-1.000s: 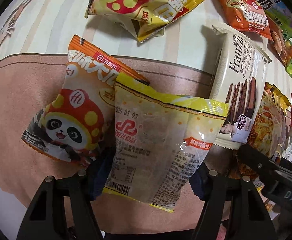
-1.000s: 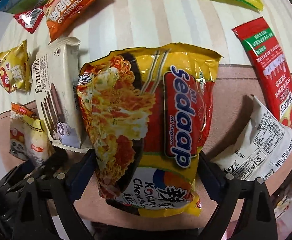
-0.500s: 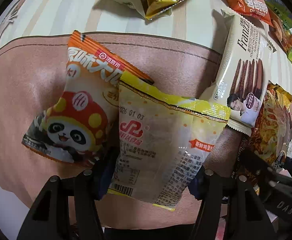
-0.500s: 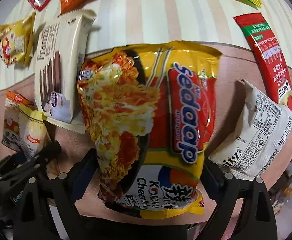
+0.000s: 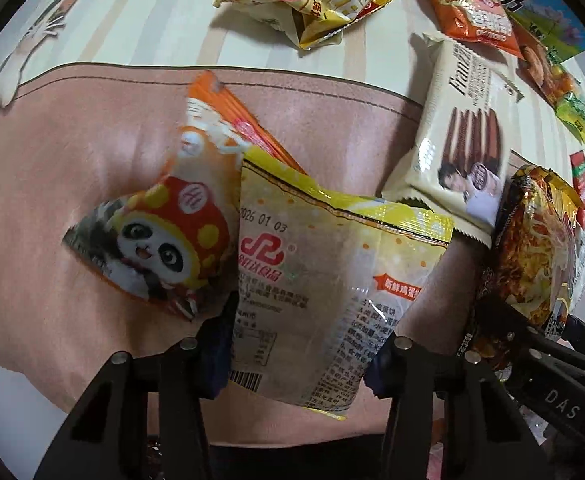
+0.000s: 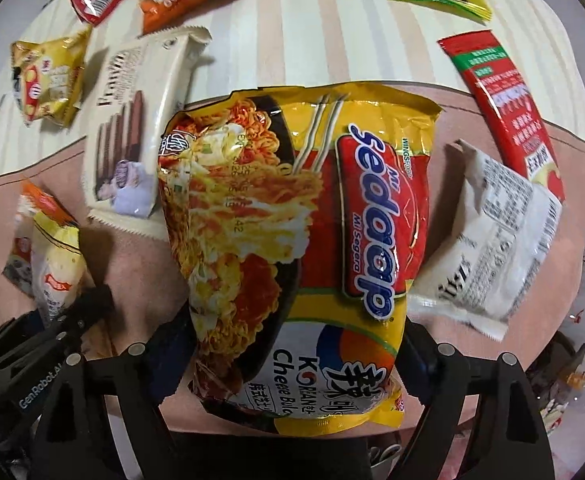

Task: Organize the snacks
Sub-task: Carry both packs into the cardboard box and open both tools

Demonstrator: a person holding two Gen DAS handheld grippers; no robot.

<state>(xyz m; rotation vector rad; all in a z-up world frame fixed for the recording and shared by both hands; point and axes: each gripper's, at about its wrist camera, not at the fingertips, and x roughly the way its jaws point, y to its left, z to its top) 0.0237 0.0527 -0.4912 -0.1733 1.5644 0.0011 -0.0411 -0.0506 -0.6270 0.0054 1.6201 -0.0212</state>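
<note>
Right wrist: noodle packet (image 6: 292, 248) between fingers (image 6: 416, 356)

I saw a yellow-topped translucent packet (image 5: 332, 280) beside an orange panda-print bag (image 5: 164, 236). The noodle pack (image 6: 300, 248) was yellow and red; the cloth (image 5: 72, 152) was pink, cream-striped towards its far edge.

Both cameras sit on the wrists behind the jaws and look steeply down on the tabletop (image 5: 72, 208) at close range, with fisheye bending at the edges. The left view holds a pale yellow packet (image 5: 332, 280) between its jaws; the right view holds a noodle packet (image 6: 292, 248) likewise. Shared ground: the cream biscuit pack (image 5: 464, 132) (image 6: 136, 136) lies beyond both pairs of jaws, and each view catches the other's packet and gripper at its inner edge.
</note>
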